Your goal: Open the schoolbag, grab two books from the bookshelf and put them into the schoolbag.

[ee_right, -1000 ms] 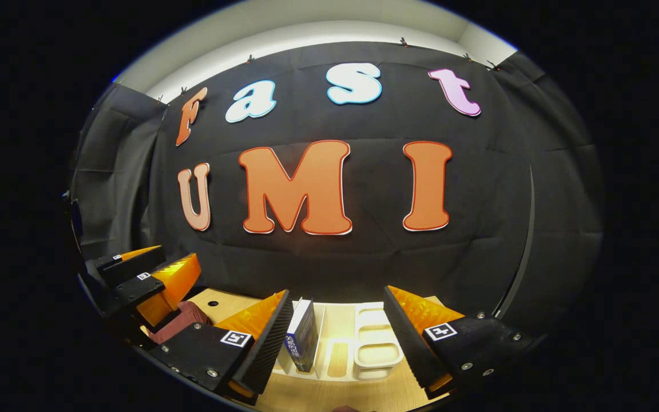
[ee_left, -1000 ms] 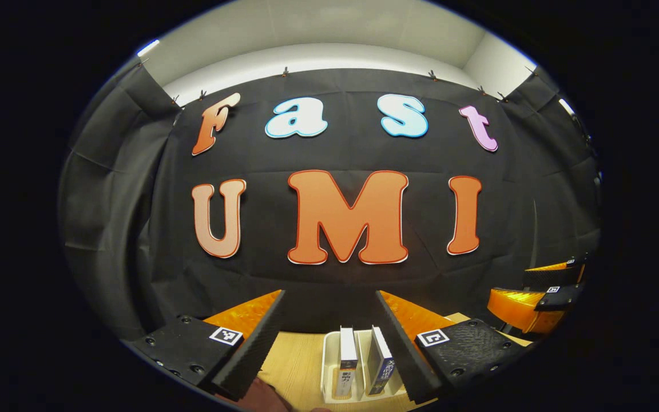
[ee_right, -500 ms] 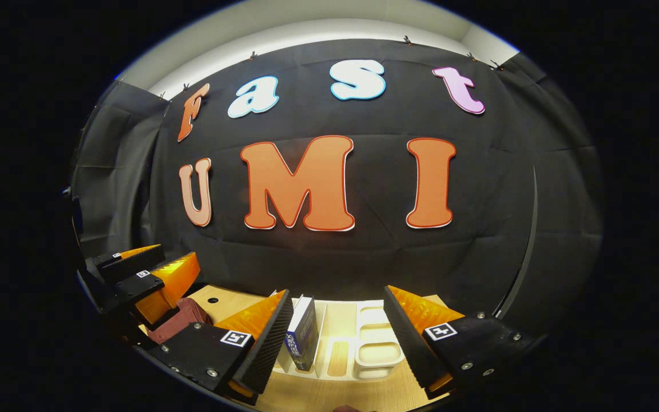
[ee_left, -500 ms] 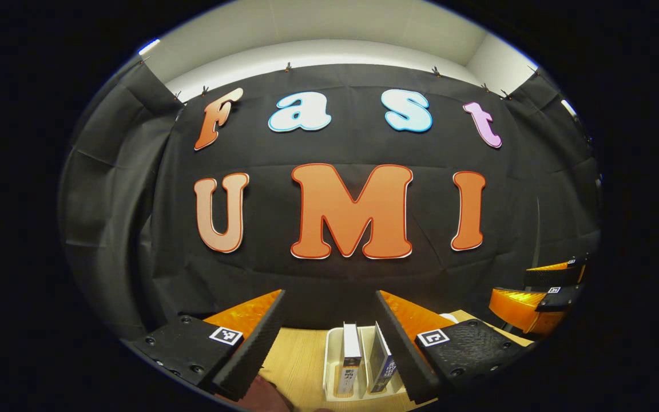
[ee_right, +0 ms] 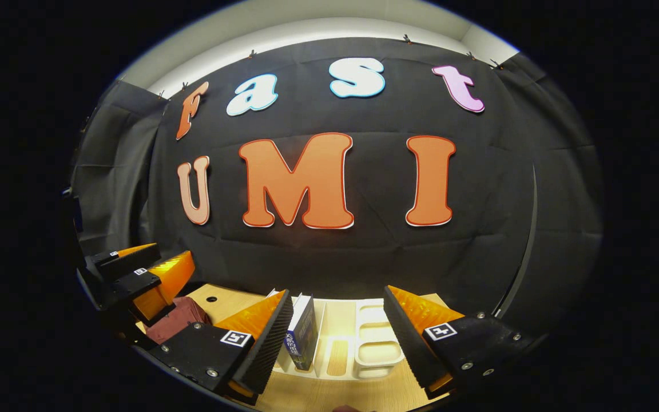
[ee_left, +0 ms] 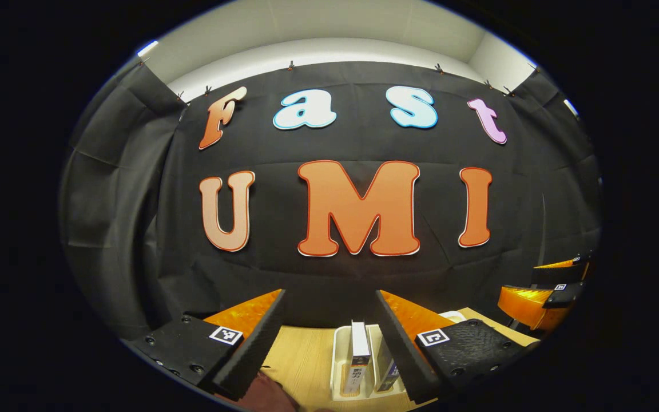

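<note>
Left hand-held gripper (ee_left: 329, 337): jaws spread wide, nothing between them, raised above the worktop (ee_left: 301, 360) and aimed at the booth wall. Judged to be hovering ahead of any grasp; the height and level aim suit an approach rather than a pick.

Right hand-held gripper (ee_right: 338, 337): jaws likewise wide apart and empty, held level over the worktop. It also appeared at the right edge of the left gripper view; whether it was open there was hard to tell.

Books: a white-spined book (ee_left: 359, 357) stood upright in the white bookshelf (ee_left: 338, 366), low centre of the left gripper view, with a blue-spined book (ee_right: 302, 337) just beside it, leaning slightly. In the left gripper view the blue one sat partly behind the right-hand finger. Upright storage in slots leaves the top edges free for pinching, by my judgement.

Bookshelf: a white slotted tray on the worktop, with further shallow compartments on its right side in the right gripper view. Its near edge was cut off by the frame bottom.

Schoolbag (ee_right: 178, 317): a dark red mass at lower left of the right gripper view, beneath the other gripper, and a sliver at the bottom edge of the left gripper view. Whether it was open could not be made out.

Task judged not yet begun on the books; both remained shelved.
</note>
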`<action>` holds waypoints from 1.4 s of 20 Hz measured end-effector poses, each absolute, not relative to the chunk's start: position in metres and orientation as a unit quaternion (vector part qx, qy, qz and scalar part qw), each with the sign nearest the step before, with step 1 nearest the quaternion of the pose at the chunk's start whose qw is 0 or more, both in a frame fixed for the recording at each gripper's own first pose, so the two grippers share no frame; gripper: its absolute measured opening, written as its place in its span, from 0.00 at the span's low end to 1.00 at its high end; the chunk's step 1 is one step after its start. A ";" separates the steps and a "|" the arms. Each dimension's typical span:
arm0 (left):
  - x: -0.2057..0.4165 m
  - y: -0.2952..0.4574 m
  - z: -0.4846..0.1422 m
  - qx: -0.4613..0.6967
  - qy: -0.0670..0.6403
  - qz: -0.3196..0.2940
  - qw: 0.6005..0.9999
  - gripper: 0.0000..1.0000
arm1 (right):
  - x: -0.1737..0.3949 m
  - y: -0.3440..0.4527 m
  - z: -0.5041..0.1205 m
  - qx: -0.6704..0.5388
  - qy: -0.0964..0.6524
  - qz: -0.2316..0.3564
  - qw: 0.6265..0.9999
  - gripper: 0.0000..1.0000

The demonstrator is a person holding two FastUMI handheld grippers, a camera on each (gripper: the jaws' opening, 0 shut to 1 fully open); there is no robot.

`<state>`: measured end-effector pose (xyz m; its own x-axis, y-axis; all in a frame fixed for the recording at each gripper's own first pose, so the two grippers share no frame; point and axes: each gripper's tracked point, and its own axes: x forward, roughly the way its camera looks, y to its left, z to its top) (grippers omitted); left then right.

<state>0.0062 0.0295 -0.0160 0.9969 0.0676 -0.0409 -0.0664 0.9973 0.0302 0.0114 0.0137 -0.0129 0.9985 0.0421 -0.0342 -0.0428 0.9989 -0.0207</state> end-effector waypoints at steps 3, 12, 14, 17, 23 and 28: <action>0.004 0.029 -0.019 0.018 0.024 0.033 0.999 0.95 | 0.012 0.016 -0.016 -0.013 0.021 0.022 0.999 0.94; 0.001 0.036 -0.028 0.026 0.034 0.038 0.998 0.95 | 0.010 0.015 -0.023 -0.011 0.031 0.023 0.999 0.94; 0.002 0.036 -0.030 0.031 0.035 0.037 0.998 0.95 | 0.011 0.014 -0.024 -0.011 0.032 0.023 0.999 0.94; 0.002 0.040 -0.053 0.031 0.069 0.038 0.996 0.95 | 0.010 0.014 -0.029 -0.010 0.036 0.025 0.999 0.94; -0.003 0.058 -0.106 0.073 0.141 0.044 0.986 0.95 | 0.009 0.007 -0.038 -0.009 0.048 0.025 0.998 0.94; -0.019 0.080 -0.177 0.123 0.241 0.048 0.961 0.98 | 0.010 -0.006 -0.048 -0.010 0.059 0.018 0.998 0.94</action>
